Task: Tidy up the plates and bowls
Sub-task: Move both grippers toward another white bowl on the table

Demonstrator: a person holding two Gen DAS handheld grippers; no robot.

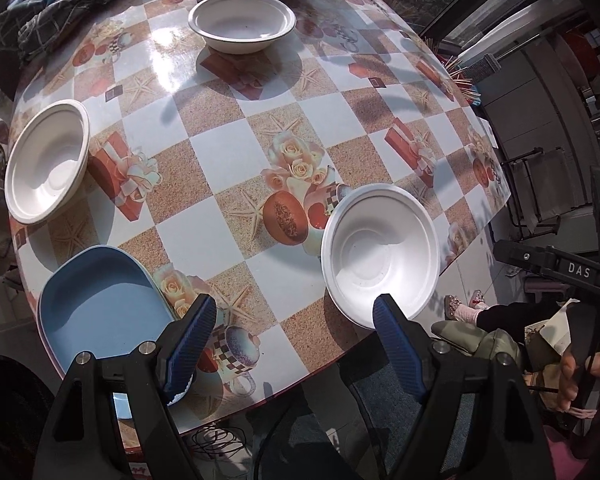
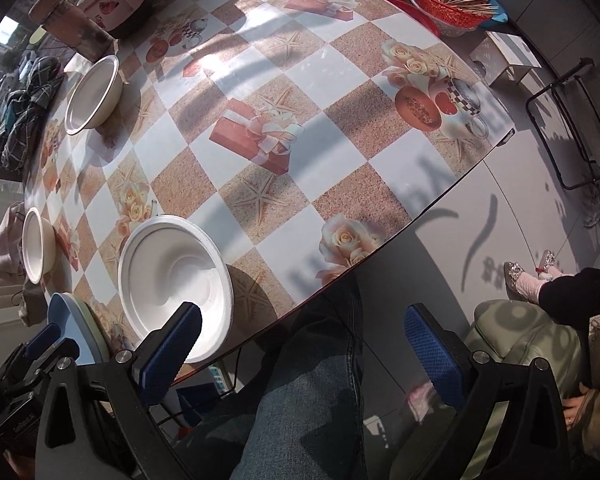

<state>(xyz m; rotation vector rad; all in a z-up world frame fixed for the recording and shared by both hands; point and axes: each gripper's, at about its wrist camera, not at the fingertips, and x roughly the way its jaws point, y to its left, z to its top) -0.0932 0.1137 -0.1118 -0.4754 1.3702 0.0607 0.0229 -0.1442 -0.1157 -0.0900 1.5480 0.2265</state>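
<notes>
Three white bowls stand on the checkered table: one far (image 1: 242,22), one at the left edge (image 1: 48,162), one near the front edge (image 1: 380,254). A blue plate (image 1: 104,308) lies on top of a small stack at the near left corner. My left gripper (image 1: 296,320) hangs open above the table's front part, between the blue plate and the near bowl, with nothing in it. In the right wrist view the near bowl (image 2: 176,284) sits just past the left fingertip (image 2: 180,328). My right gripper (image 2: 300,344) is open and empty over the table's edge.
A red basket of sticks (image 2: 448,4), a tin can (image 2: 72,28) and a pink box (image 2: 116,0) stand at the table's far side. A checked cloth (image 1: 60,4) lies at its far left. A jeans-clad leg (image 2: 300,380) is below the edge, and a seated person's shoes (image 2: 520,276) are to the right.
</notes>
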